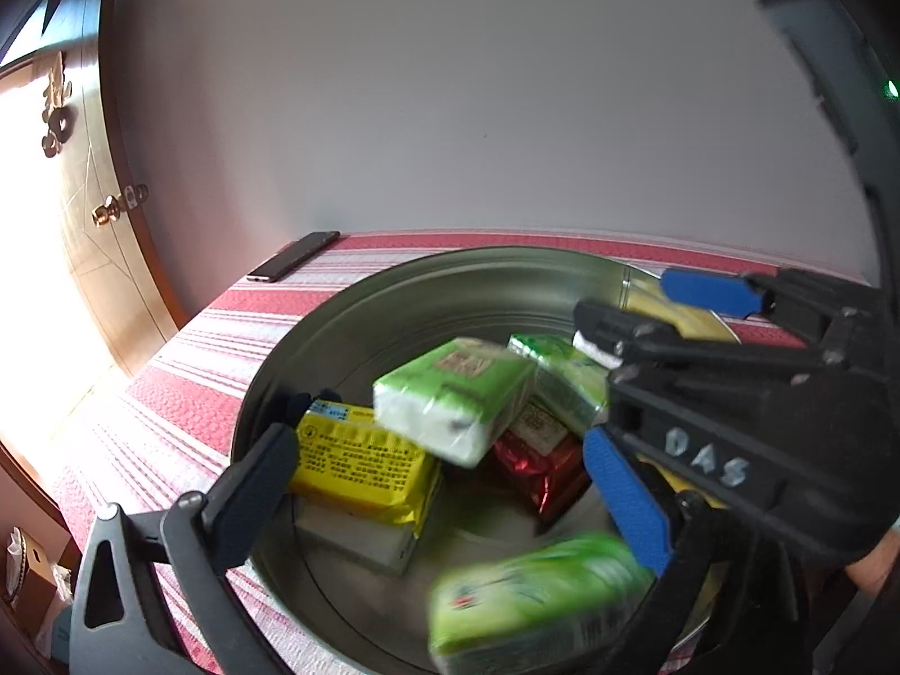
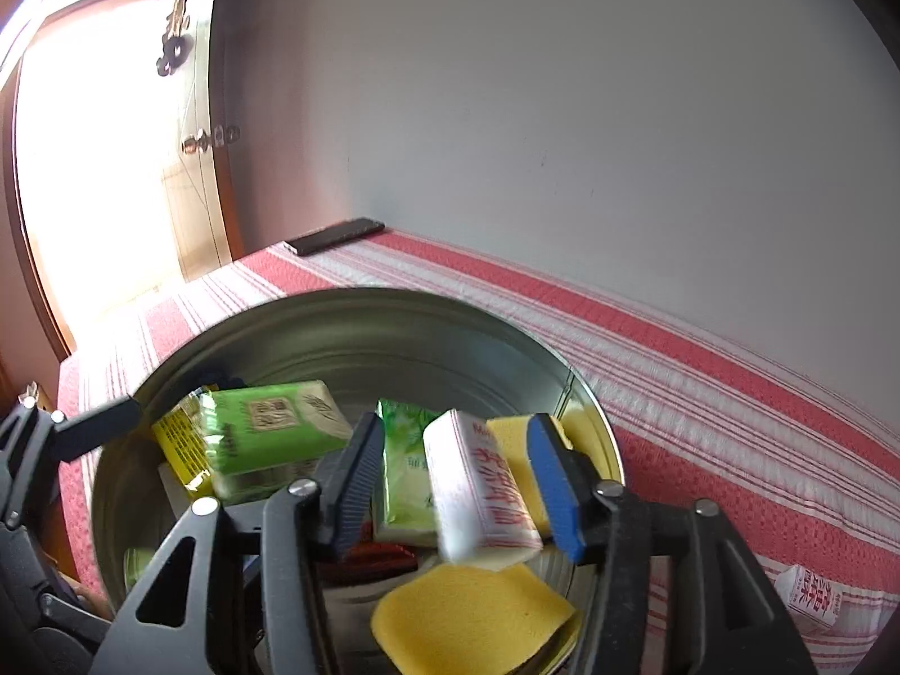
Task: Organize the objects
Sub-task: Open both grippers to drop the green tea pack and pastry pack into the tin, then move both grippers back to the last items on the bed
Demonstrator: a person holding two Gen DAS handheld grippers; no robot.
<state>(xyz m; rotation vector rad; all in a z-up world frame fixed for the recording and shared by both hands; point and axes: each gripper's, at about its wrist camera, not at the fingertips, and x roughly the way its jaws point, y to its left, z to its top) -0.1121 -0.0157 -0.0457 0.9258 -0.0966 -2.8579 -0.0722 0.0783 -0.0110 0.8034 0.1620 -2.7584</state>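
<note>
A metal basin (image 1: 315, 326) (image 2: 349, 326) stands on a red-and-white striped cloth and holds several packets. My left gripper (image 1: 439, 441) is open wide over it. A blurred green tissue pack (image 1: 455, 399) lies loose between its fingers, and a second blurred green pack (image 1: 534, 602) is lower down. A yellow packet (image 1: 360, 461) and a red packet (image 1: 540, 478) rest in the basin. My right gripper (image 2: 453, 439) (image 1: 627, 298) is open. A blurred white pack with red writing (image 2: 484, 495) sits between its pads with a gap on its left side. Yellow sponges (image 2: 472, 619) lie beneath.
A dark phone (image 1: 295, 256) (image 2: 334, 236) lies at the cloth's far corner by the wall. Another white pack (image 2: 810, 596) rests on the cloth right of the basin. A wooden door (image 1: 107, 214) stands to the left. A plain wall is behind.
</note>
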